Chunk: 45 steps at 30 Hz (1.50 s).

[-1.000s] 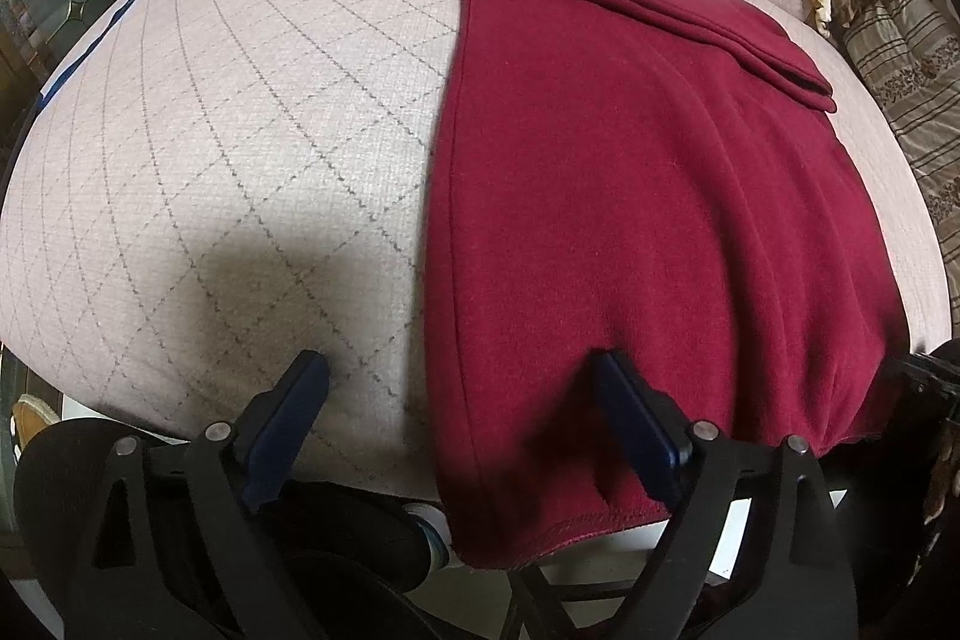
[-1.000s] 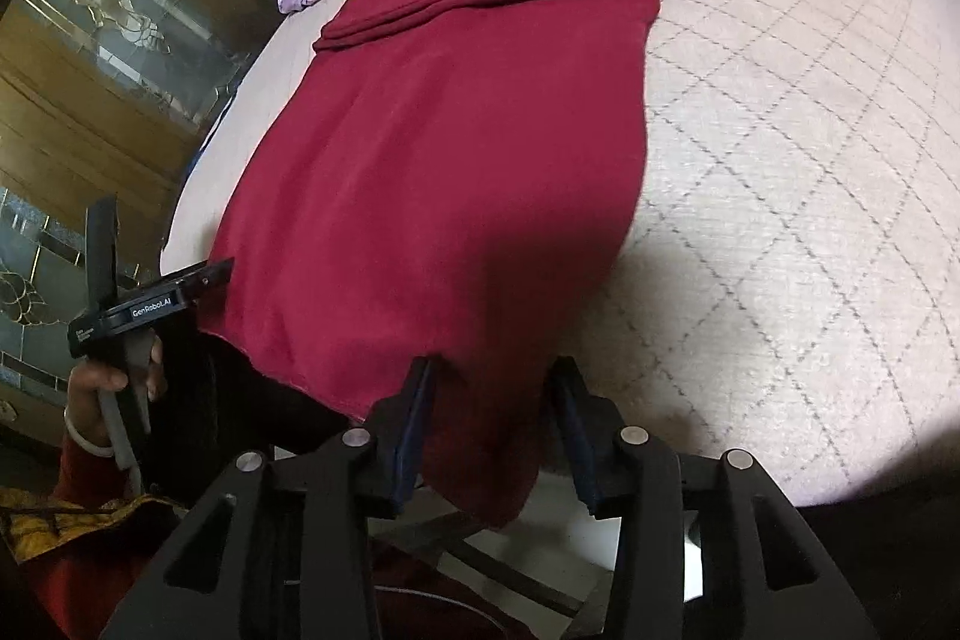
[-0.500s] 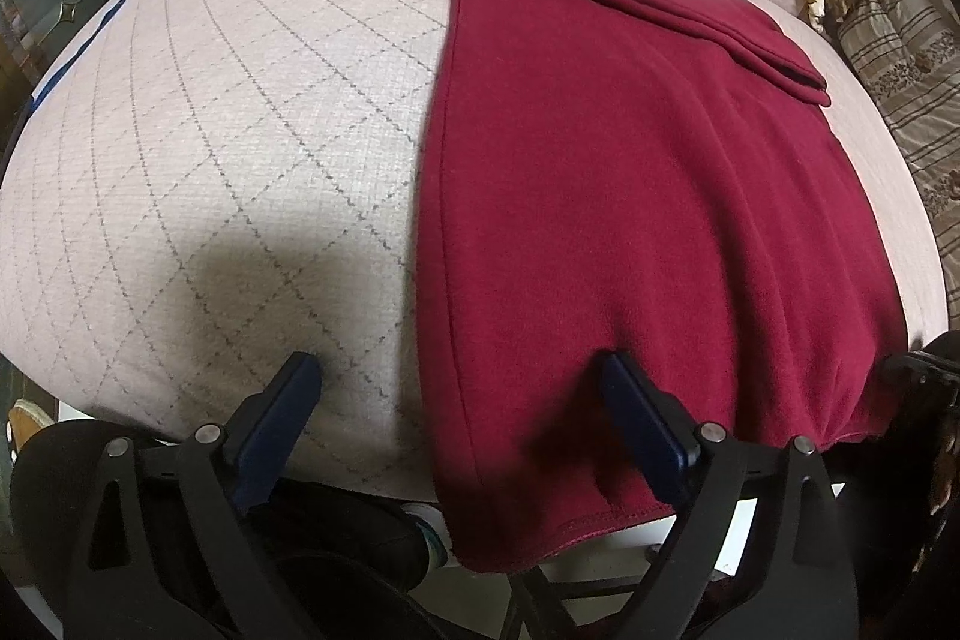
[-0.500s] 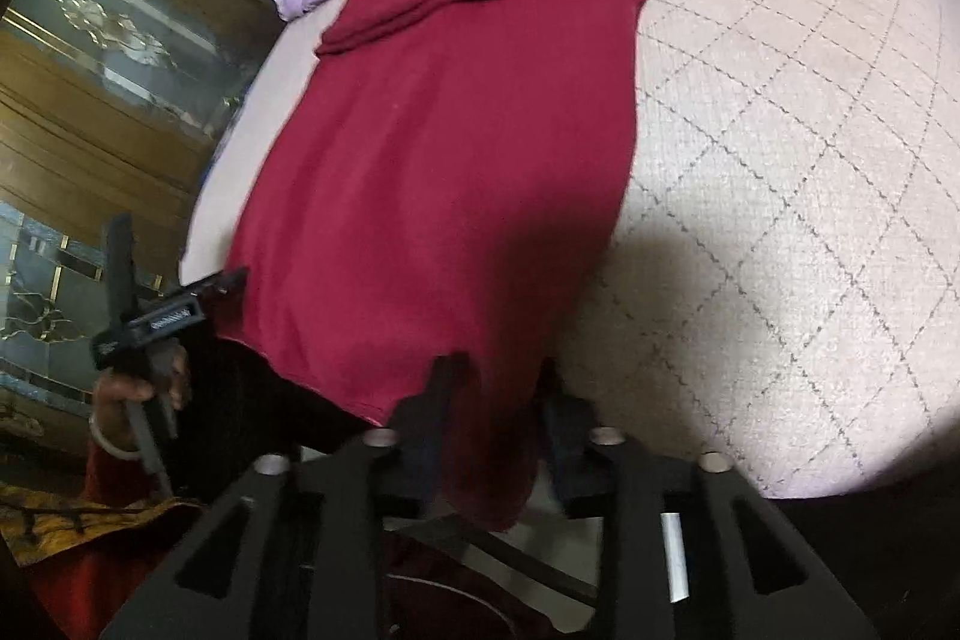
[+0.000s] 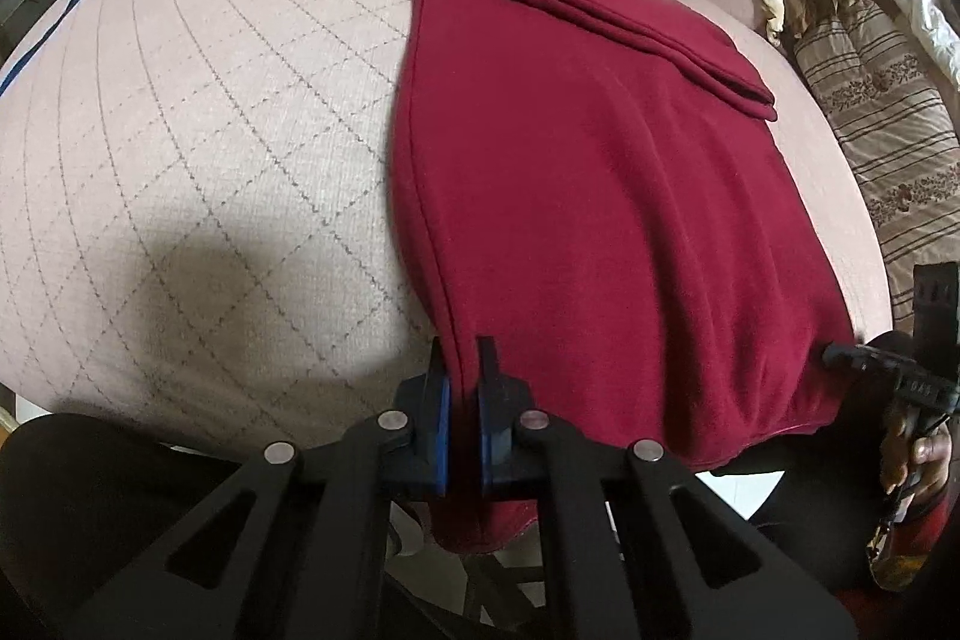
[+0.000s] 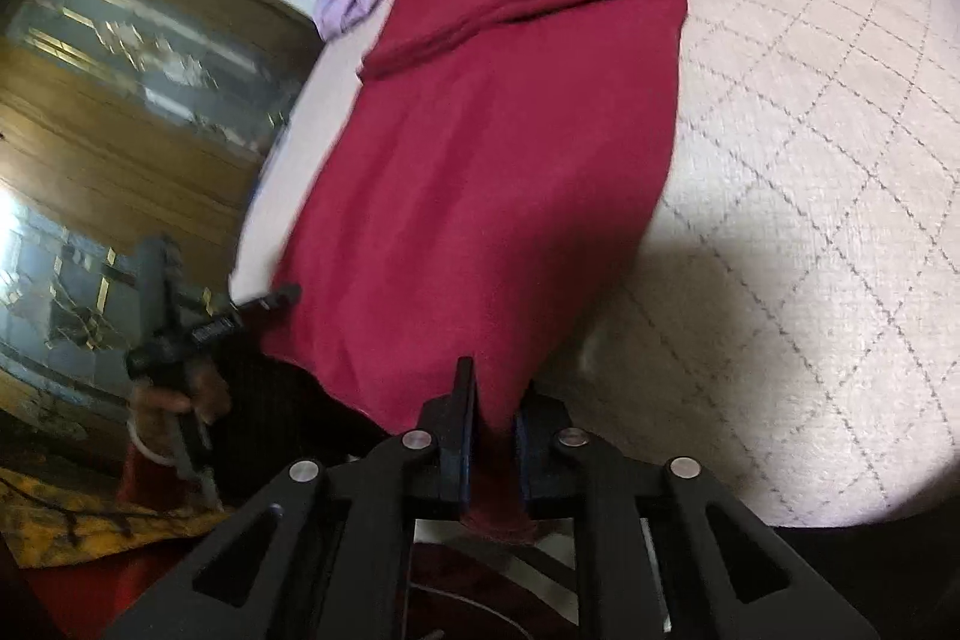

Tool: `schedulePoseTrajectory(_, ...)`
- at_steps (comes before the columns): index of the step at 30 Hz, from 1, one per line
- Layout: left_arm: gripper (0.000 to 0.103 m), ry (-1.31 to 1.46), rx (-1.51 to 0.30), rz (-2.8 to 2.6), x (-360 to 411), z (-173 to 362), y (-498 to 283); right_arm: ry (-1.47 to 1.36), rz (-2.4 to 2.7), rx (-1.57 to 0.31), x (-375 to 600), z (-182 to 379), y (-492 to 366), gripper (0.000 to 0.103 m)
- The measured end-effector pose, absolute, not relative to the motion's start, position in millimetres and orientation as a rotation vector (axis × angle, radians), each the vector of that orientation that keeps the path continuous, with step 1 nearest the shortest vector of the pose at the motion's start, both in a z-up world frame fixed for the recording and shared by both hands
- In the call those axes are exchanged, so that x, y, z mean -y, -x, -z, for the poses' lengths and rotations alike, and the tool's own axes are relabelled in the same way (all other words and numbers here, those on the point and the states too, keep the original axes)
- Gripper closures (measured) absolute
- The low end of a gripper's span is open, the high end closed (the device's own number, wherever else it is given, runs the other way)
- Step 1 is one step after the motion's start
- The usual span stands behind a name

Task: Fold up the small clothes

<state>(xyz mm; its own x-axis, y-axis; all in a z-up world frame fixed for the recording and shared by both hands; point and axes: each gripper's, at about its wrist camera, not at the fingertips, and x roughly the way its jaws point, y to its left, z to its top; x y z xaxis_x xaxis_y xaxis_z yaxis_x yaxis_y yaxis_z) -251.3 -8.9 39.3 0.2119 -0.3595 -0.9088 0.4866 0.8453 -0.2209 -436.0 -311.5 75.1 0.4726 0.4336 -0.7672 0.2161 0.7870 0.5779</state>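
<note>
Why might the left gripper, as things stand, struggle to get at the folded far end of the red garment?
Probably it cannot, not yet. The left gripper has its jaws shut on the near hem of the red garment, while the folded far end lies across the quilted bed. Nothing blocks the way; it must let go first.

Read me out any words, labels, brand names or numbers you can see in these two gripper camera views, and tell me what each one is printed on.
None can be read.
Left gripper: a pale label on its body in the right wrist view, too blurred to read.
Right gripper: faint lettering on its body in the left wrist view, too small to read.
Red garment: a small tan tag at the far end, no legible text.
</note>
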Motion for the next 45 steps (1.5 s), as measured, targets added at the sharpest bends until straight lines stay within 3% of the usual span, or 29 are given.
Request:
schedulePoseTrajectory(1,0.098,-0.121,-1.228,0.590,9.3,-38.5,251.1,-0.671,-0.146,-1.104,309.8,-74.7,436.8,0.084)
schedulePoseTrajectory(2,0.098,-0.120,-1.235,0.593,9.4,-37.7,250.4,-0.671,-0.147,-1.121,308.1,-72.6,436.7,0.065)
schedulePoseTrajectory(3,0.098,-0.115,-1.247,0.596,9.6,-36.9,248.9,-0.692,-0.160,-1.135,306.3,-68.7,435.6,0.054)
schedulePoseTrajectory(4,0.098,-0.099,-1.258,0.594,7.7,-36.5,247.6,-0.706,-0.178,-1.142,305.7,-65.8,435.9,0.051)
schedulePoseTrajectory(6,0.096,-0.072,-1.269,0.582,6.3,-35.3,245.8,-0.688,-0.180,-1.133,303.1,-63.5,433.7,0.055)
schedulePoseTrajectory(7,0.096,-0.080,-1.265,0.581,7.5,-35.6,248.0,-0.683,-0.185,-1.127,303.8,-63.4,434.8,0.071)
schedulePoseTrajectory(8,0.096,-0.093,-1.258,0.579,8.9,-36.1,249.6,-0.676,-0.190,-1.125,304.6,-62.6,435.7,0.094)
schedulePoseTrajectory(12,0.098,-0.042,-1.254,0.616,5.9,-46.5,247.9,-0.723,-0.224,-1.092,309.1,-66.1,435.9,0.094)
schedulePoseTrajectory(18,0.098,0.126,-1.149,0.694,4.3,-99.6,217.6,-0.867,-0.313,-0.842,341.8,-119.1,430.0,0.094)
schedulePoseTrajectory(26,0.098,0.175,-0.982,0.691,61.5,-140.1,136.6,-0.859,-0.230,-0.646,389.9,-157.4,363.2,0.094)
schedulePoseTrajectory(36,0.099,0.205,-0.983,0.606,127.8,-101.0,17.0,-0.882,-0.069,-0.645,470.9,-145.0,258.5,0.094)
schedulePoseTrajectory(38,0.097,0.228,-0.997,0.620,133.3,-91.9,2.8,-0.901,-0.023,-0.668,486.5,-126.7,237.8,0.090)
schedulePoseTrajectory(40,0.092,0.186,-1.026,0.623,141.6,-85.4,-8.5,-0.896,0.038,-0.702,497.1,-113.6,221.0,0.085)
schedulePoseTrajectory(41,0.086,0.156,-1.043,0.615,143.3,-83.8,-10.2,-0.881,0.064,-0.749,499.5,-109.9,215.0,0.074)
schedulePoseTrajectory(43,0.061,0.133,-1.021,0.592,140.0,-87.8,-7.0,-0.845,0.115,-0.747,500.9,-113.9,219.8,0.059)
schedulePoseTrajectory(44,0.041,0.129,-0.989,0.567,135.8,-92.3,-5.1,-0.816,0.125,-0.707,499.6,-122.1,229.1,0.057)
schedulePoseTrajectory(45,0.033,0.142,-0.939,0.539,129.0,-99.2,-1.1,-0.799,0.127,-0.677,501.5,-128.3,237.7,0.057)
